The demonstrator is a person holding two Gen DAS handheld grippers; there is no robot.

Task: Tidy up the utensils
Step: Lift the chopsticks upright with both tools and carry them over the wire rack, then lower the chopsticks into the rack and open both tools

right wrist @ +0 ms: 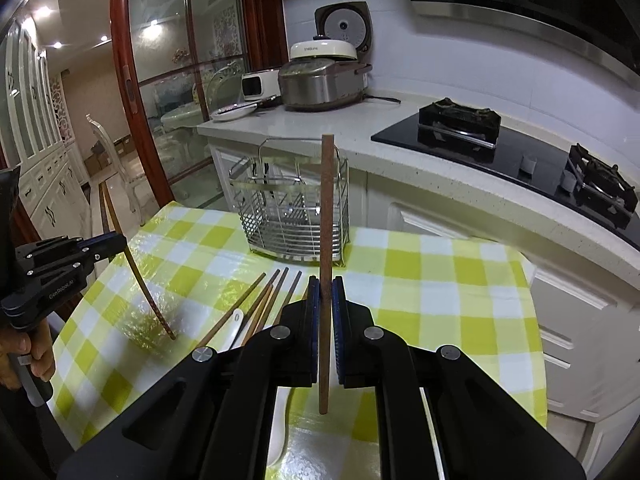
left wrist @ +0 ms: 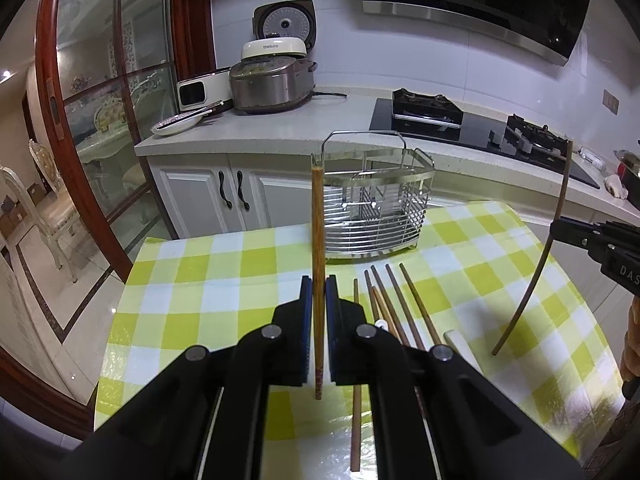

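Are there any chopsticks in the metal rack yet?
No, the rack holds no chopsticks; one is clamped in each claw, left and right, and the others lie on the tablecloth.

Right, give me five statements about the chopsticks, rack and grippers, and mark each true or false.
1. The left gripper is shut on a chopstick. True.
2. The right gripper is empty. False: it is shut on a darker chopstick.
3. The rack stands on the checked cloth. True.
4. All chopsticks are already in the rack. False: loose chopsticks lie on the cloth in front of it, and none shows in it.
5. The rack lies tipped on its side. False: it stands upright with its handle on top.
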